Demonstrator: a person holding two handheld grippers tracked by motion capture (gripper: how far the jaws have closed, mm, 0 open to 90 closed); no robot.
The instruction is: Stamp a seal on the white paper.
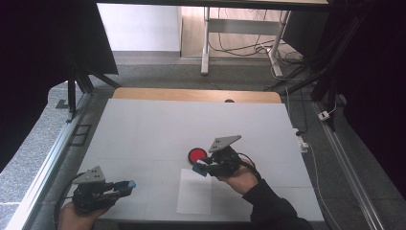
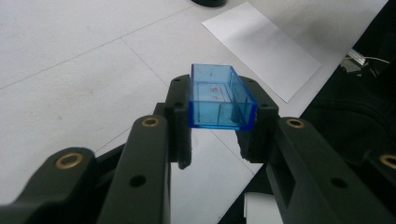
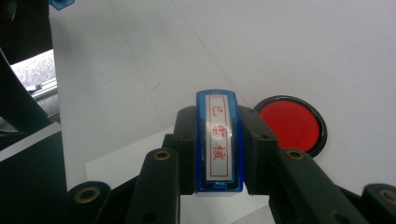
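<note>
With its cap (image 2: 220,97) gripped aside in the left tongs (image 1: 125,187), the stamp (image 3: 219,140) clamped in the right tongs (image 1: 202,166) hangs just near of the red ink pad (image 1: 197,155), seemingly ready for inking.

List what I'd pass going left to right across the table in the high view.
Left gripper holding a blue cap → white paper sheet → red ink pad → right gripper holding a blue stamp.

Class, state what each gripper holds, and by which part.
Left gripper clamps a clear blue plastic cap by its long sides; right gripper clamps a blue rectangular stamp by its sides.
</note>
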